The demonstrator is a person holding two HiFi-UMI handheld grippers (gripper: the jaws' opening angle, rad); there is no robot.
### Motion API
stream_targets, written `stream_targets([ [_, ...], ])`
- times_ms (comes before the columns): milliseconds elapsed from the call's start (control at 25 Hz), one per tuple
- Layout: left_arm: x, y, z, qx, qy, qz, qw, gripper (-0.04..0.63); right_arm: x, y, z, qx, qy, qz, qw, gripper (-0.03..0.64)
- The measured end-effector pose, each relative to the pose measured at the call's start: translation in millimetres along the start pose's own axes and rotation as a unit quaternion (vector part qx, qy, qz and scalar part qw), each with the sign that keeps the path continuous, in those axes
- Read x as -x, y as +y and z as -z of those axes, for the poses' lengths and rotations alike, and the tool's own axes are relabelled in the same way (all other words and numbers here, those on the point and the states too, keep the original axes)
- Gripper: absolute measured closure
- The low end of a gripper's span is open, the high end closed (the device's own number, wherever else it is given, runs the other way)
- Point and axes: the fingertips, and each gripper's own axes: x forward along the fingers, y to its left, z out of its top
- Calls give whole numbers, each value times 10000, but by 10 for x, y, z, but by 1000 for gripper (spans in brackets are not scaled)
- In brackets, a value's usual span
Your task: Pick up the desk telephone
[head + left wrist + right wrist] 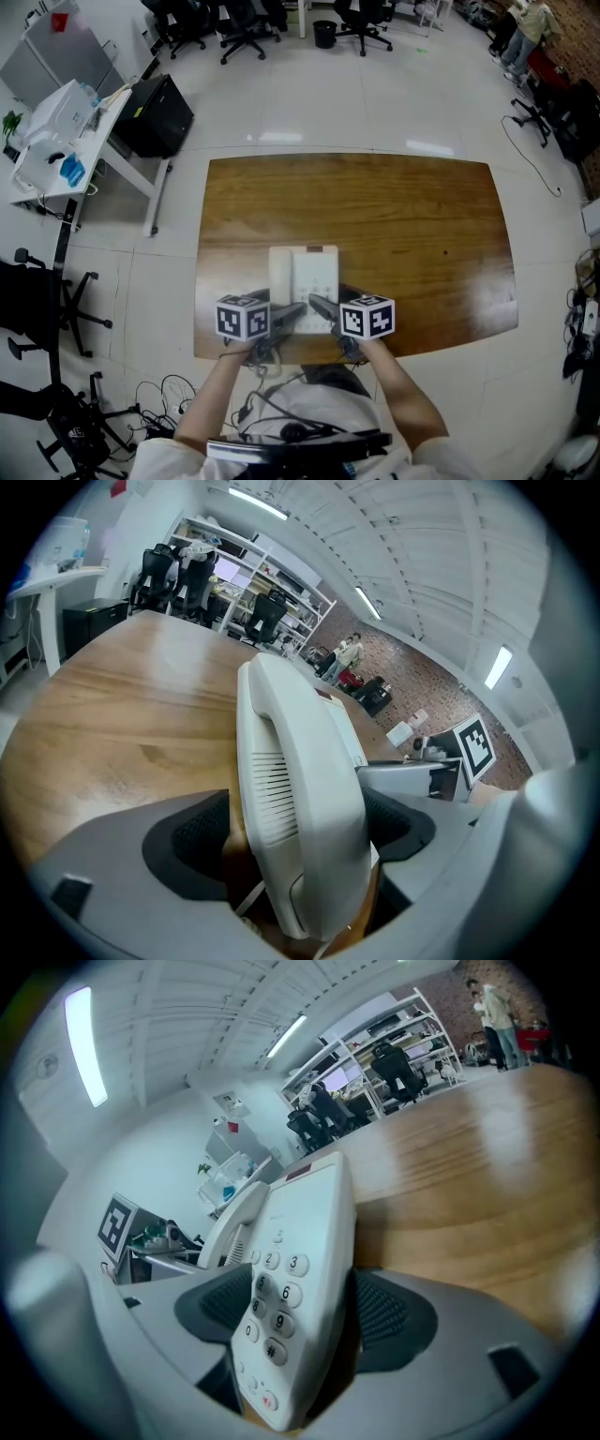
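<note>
Here the desk telephone (305,281) sits flat on the wooden counter (422,234), close to its near edge, with the handset (300,799) lying in its cradle along the telephone's left side and the keypad (277,1302) on the right.

The left tongs (289,314) stand spread wide around the near end of the handset. The handset fills most of the gap, but a dark sliver shows between it and the left pad (202,832), so we read no squeeze yet. The right tongs (323,307) are equally wide and straddle the keypad side of the base. Shadow shows beside the right pad (380,1312), so nothing is gripped there either.

We judge the telephone to be a light, hollow shell of hard plastic: stiff enough to take a firm pinch, but smooth and glossy, so it may slide on the ribbed pads if the squeeze is weak. The real trouble is that it comes in two pieces. The handset only rests in the cradle, and a pale cord (248,894) shows under its near end. If we lift by the handset alone, the base will probably stay behind or dangle.

We would rather have both tongs close together and rise level, the right one carrying the base by its edge and the left one steadying the handset in the cradle. The rounded back of the handset gives the left pads a poor seat, so a grip low on its flanks looks safer. On the right we should watch that the pads do not mash the keys.
</note>
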Motion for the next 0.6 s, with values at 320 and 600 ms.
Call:
stream_targets([
  [320, -2, 20, -19, 252, -134, -23, 9996, 213, -27, -18, 2, 248, -23, 182, 9995, 283],
  [600, 50, 12, -36, 242, -475, -247, 9983, 232, -26, -41, 27, 136, -134, 266, 9995, 293],
])
